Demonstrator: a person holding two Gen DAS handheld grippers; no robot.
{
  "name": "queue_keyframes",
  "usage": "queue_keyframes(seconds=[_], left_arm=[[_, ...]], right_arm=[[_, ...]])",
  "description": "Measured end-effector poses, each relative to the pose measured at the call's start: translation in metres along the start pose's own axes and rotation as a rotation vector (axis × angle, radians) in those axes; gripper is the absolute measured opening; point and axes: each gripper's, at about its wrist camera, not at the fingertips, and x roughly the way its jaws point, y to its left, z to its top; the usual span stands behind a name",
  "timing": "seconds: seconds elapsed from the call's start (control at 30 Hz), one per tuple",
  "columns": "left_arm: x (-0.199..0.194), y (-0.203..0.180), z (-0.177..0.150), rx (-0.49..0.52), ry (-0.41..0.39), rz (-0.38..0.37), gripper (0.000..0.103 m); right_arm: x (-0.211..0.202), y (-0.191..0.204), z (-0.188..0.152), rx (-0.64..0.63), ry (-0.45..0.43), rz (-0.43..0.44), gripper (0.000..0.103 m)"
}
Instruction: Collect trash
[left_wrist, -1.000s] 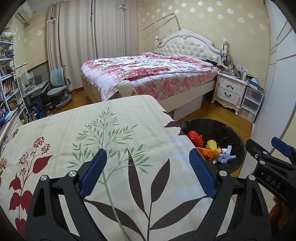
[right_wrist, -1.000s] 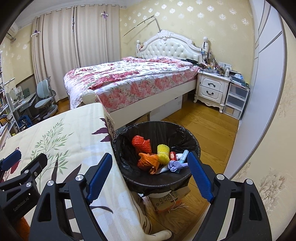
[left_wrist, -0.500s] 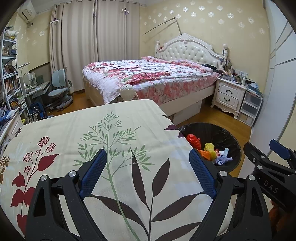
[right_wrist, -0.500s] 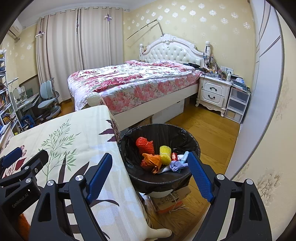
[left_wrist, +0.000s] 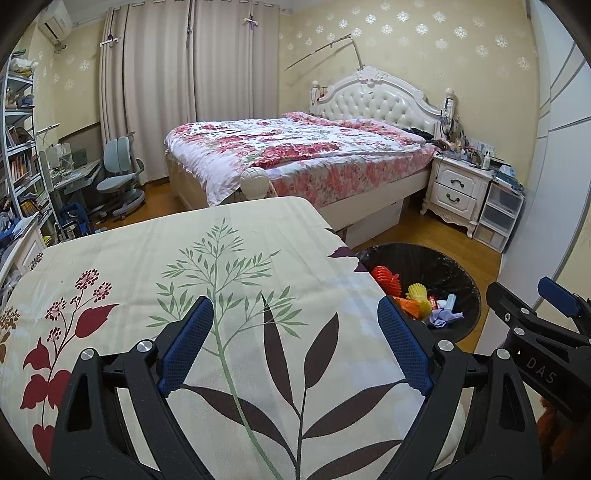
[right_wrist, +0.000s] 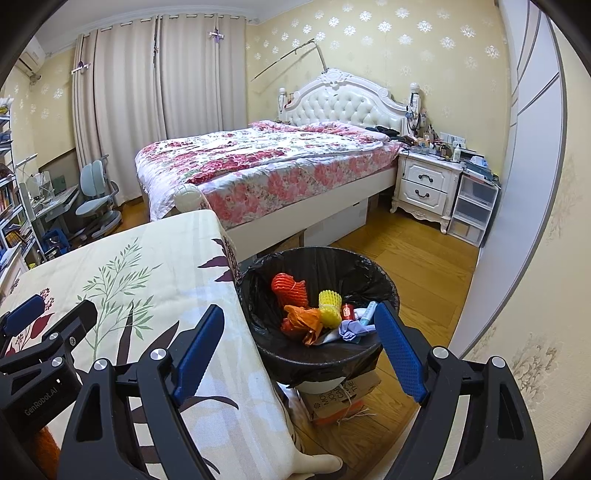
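The left hand-held gripper (left_wrist: 293, 345) hangs over the surface (left_wrist: 258, 258), its blue-padded jaws spread wide with nothing between them but the printed cloth of green fronds, dark leaves and red flowers. The right hand-held gripper (right_wrist: 301, 349) is likewise wide open and holds nothing; it sits at the right edge of the surface (right_wrist: 147, 266), one jaw over the cloth and the other over the trash bin (right_wrist: 384, 280).

The bin stands on the wooden floor (right_wrist: 413, 258) just beside the surface's right edge, lined with a black bag. The trash lies inside it: an orange foam net (right_wrist: 290, 290), a yellow foam net (right_wrist: 330, 304), a crumpled orange wrapper (right_wrist: 306, 321), a small red item (right_wrist: 346, 312), a pale blue tube (right_wrist: 367, 312) and a wad of lilac paper (right_wrist: 349, 328). From the left wrist view the same bin (left_wrist: 461, 273) shows past the cloth's right side, with the right tool's black frame near it at the right rim of the view.

A cardboard box (right_wrist: 340, 398) sits under the bin. Beyond are a bed (right_wrist: 266, 162) with a floral cover, a white nightstand (right_wrist: 424, 184) and a grey desk chair (right_wrist: 96, 199)
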Motion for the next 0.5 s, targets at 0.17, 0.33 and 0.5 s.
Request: queue_keyframes(seconds=[0.17, 0.33, 0.5], left_arm=[[-0.0008, -0.0001, -0.0006, -0.002, 0.001, -0.001, 0.088], [-0.0008, 0.0000, -0.0006, -0.001, 0.000, -0.002, 0.088], [-0.0004, 0.0001, -0.0008, -0.002, 0.002, -0.001, 0.088]], right_arm=[[0.0002, 0.0000, -0.0002, 0.000, -0.001, -0.001, 0.081], [0.0004, 0.0001, -0.0003, -0.001, -0.001, 0.000, 0.081], [-0.0011, 0.0004, -0.0003, 0.000, -0.001, 0.000, 0.081]])
